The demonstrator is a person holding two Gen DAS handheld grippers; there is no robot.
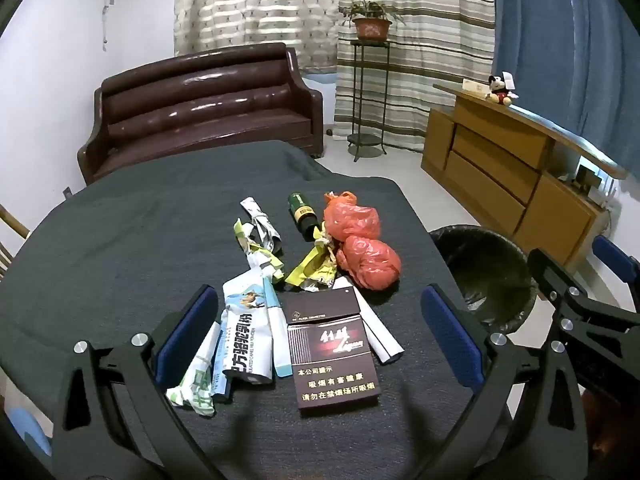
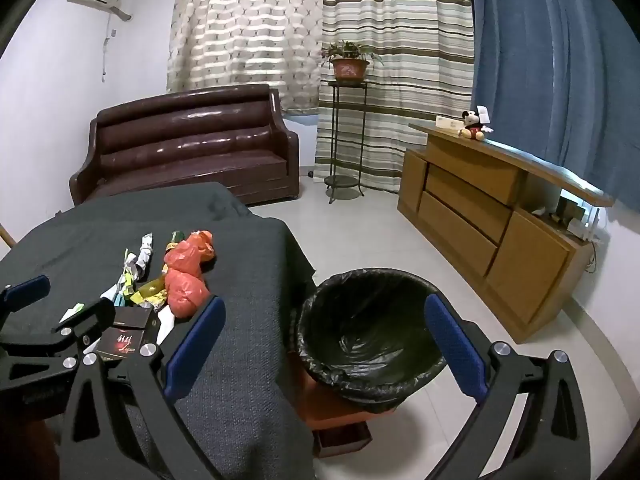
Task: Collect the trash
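Left gripper [image 1: 320,332], jaws wide and empty, straddles the cigarette pack [image 1: 334,350] — long axis pointing away; right gripper [image 2: 324,340], wide too, faces the bin [image 2: 372,332].

A dark grey cloth [image 1: 120,240] covers the table; 2 orange-red bags [image 1: 360,240], a dark maroon cigarette pack [image 1: 332,344], a black-lined bin [image 2: 368,320], brown sofa [image 2: 188,148], striped beige curtains [image 2: 400,20].

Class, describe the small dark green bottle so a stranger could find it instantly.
Start at the table draped in dark grey cloth. Among its litter, behind the crumpled orange plastic bags, the small dark green bottle lies on its side. It alone is cylindrical, with a yellow label band.
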